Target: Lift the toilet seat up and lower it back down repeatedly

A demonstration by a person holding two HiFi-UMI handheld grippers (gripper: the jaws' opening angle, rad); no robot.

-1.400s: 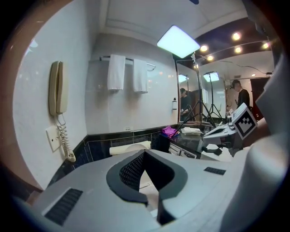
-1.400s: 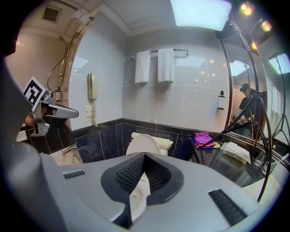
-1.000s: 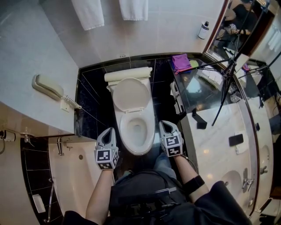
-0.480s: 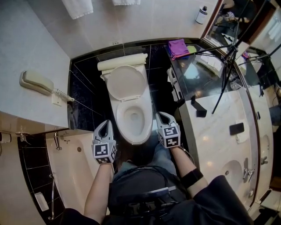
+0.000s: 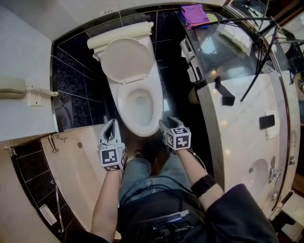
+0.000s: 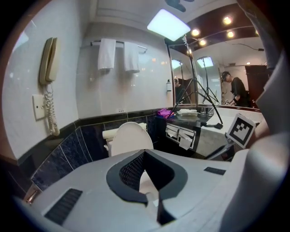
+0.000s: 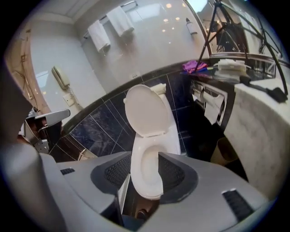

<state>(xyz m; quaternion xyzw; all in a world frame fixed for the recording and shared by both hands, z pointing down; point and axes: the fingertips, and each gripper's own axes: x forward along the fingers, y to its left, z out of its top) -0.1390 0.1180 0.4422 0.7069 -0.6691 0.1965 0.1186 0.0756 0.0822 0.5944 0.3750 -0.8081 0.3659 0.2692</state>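
Observation:
The white toilet (image 5: 137,107) stands against the dark tiled wall, its lid (image 5: 126,59) raised upright against the cistern. In the right gripper view the lid (image 7: 146,111) also stands up over the bowl (image 7: 149,172). I cannot tell whether the ring round the bowl is the seat. My left gripper (image 5: 112,127) hangs left of the bowl's front with its jaws shut on nothing (image 6: 144,154). My right gripper (image 5: 168,124) is at the front right of the bowl. Its jaws have just been opening and stand open (image 7: 144,157), with nothing between them and the bowl's front edge seen beyond.
A cream bathtub (image 5: 80,175) lies at the left, with a wall phone (image 5: 12,88) above it. A marble counter (image 5: 242,123) with a tripod (image 5: 261,42) and a purple cloth (image 5: 194,14) runs along the right. Paper holders (image 5: 190,57) hang beside the toilet.
Both grippers have dropped lower at the front of the toilet. The right gripper has rolled and its jaws have opened. The head view has tipped further down.

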